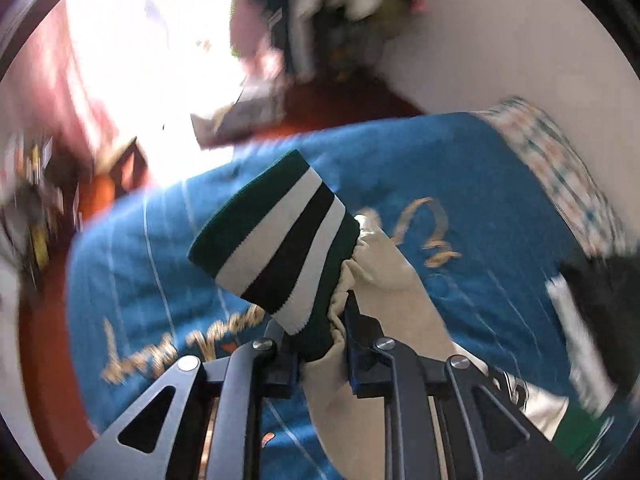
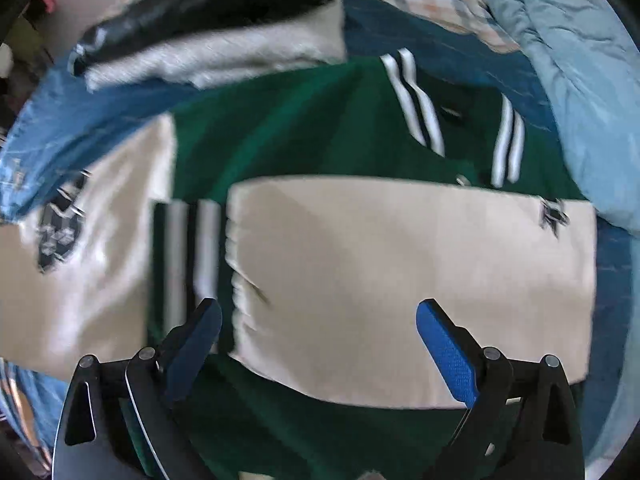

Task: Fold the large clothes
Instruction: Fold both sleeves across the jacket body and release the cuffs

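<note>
Currently your left gripper (image 1: 320,344) clamps the jacket's cream sleeve (image 1: 384,280) just behind its striped cuff (image 1: 276,244), above the blue blanket (image 1: 500,200). Your right gripper (image 2: 318,320) hangs released over the jacket (image 2: 304,128).

**What the two wrist views leave unclear**

In the left wrist view the left tool (image 1: 320,344) covers the part of the cream sleeve (image 1: 384,280) between its pads, and the sleeve runs out of frame at the bottom. The gold lettering (image 1: 424,232) on the blue bedspread (image 1: 500,200) is smeared and unreadable. The room clutter (image 1: 328,12) beyond the bed is motion-blurred, and the window glare (image 1: 152,60) washes out detail.

In the right wrist view the dark crest (image 2: 60,224) on the jacket's left sleeve is blurred. The folded pile (image 2: 208,32) behind the green jacket (image 2: 304,128) is streaked, its items indistinct.
</note>
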Demonstrator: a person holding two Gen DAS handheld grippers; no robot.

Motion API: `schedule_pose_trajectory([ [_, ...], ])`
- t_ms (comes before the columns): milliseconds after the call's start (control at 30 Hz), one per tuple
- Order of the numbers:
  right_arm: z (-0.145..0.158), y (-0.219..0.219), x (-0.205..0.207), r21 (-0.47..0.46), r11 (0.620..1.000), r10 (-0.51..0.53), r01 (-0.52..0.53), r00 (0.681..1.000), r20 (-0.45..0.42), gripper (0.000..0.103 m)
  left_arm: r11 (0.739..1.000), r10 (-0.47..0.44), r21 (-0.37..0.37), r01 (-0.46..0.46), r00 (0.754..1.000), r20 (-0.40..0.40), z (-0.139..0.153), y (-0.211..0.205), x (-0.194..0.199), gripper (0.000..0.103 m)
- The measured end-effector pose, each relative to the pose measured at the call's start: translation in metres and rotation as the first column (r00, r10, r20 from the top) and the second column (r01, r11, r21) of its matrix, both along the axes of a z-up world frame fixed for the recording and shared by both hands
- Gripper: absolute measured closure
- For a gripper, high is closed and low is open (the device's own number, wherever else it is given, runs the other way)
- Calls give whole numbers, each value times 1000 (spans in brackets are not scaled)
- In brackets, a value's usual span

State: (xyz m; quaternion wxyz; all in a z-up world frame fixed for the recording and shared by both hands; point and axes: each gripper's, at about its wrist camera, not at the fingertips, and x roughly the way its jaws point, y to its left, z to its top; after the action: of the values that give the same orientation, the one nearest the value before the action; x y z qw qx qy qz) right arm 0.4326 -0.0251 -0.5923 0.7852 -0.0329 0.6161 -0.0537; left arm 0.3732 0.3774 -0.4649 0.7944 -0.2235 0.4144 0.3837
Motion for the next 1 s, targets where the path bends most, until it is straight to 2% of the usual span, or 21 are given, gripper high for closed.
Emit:
schedule_pose_trajectory([
  [100,-4,-15,-6,-1,999,-40,40,999,-1,4,983,-147,115,147,989,-3,36,-54,9,89],
  [167,-5,-24,-8,21,998,-51,51,999,-1,4,957,-241,165,239,970,-8,53,-90,14,90],
  [267,-5,-40,-12,74,994,-79,79,997,-3,4,907,-366,214,363,930,-28,69,-146,19,90],
  [400,8,-84,-26,147,981,-130,124,991,29,4,855,-480,210,474,877,-23,85,-213,24,91],
  [533,24,-156,-49,232,951,-221,207,975,36,4,802,-584,162,575,812,11,100,-296,34,91],
  [667,32,-239,-76,256,920,-314,298,949,26,4,726,-687,83,682,724,58,105,-394,44,91],
  [733,33,-285,-92,252,906,-356,341,934,18,4,667,-743,19,745,665,75,100,-451,49,91],
  [767,32,-300,-99,241,902,-373,358,928,17,4,645,-761,-6,764,643,86,98,-471,49,91],
  [867,30,-359,-118,226,884,-421,408,907,10,4,545,-825,-110,831,555,105,79,-552,53,91],
  [933,25,-390,-128,223,874,-445,432,896,7,4,475,-869,-138,869,488,84,62,-603,53,91],
  [1000,21,-418,-138,213,864,-468,457,884,2,5,429,-896,-154,890,441,57,47,-640,52,91],
])
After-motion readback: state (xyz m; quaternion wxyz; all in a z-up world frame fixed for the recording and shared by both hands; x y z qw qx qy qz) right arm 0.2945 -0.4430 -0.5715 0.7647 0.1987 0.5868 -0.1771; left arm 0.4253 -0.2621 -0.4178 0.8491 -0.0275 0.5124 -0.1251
